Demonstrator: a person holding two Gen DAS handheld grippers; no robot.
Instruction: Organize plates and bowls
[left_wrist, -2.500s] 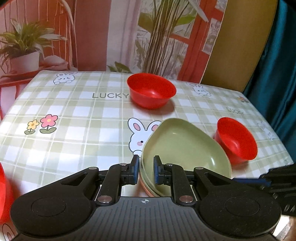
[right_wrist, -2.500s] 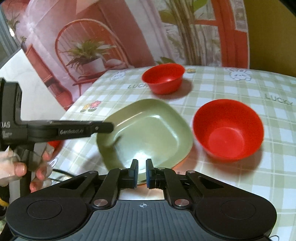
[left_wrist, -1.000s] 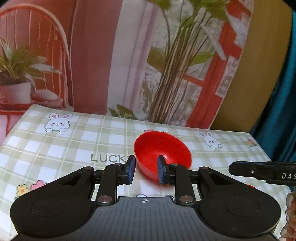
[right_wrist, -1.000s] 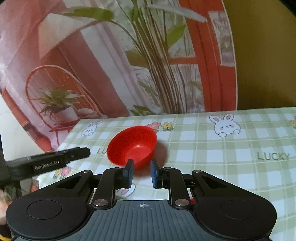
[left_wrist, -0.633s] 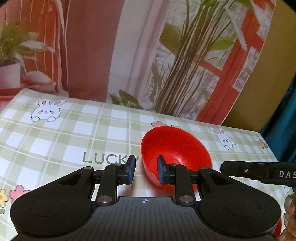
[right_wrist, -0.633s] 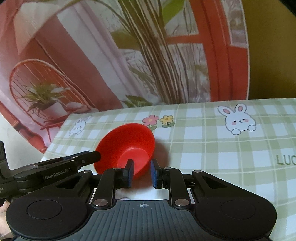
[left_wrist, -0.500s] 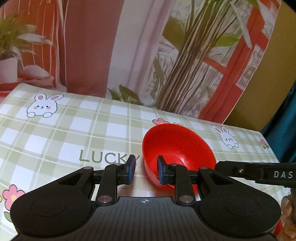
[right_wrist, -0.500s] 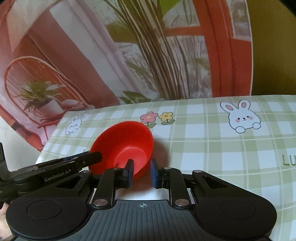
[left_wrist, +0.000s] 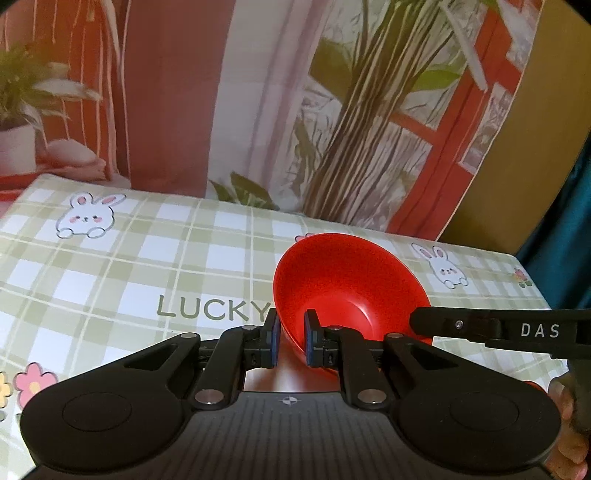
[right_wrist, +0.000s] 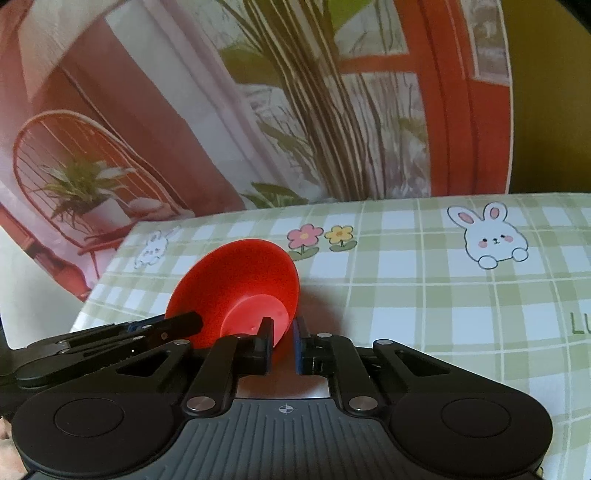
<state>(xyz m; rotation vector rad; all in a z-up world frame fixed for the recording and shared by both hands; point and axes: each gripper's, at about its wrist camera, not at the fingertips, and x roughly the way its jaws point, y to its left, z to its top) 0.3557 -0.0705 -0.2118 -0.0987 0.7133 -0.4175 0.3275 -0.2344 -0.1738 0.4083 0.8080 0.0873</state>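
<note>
Glossy red bowl (left_wrist: 351, 280) tilted on its side above checked tablecloth.

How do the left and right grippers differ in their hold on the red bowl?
The left gripper, jaws closing, looks into the red bowl; the right gripper, already shut, faces its underside from the opposite side. Both have its rim between their fingers.

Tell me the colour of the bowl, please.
Red all over; the bowl shows best in the left wrist view.
</note>
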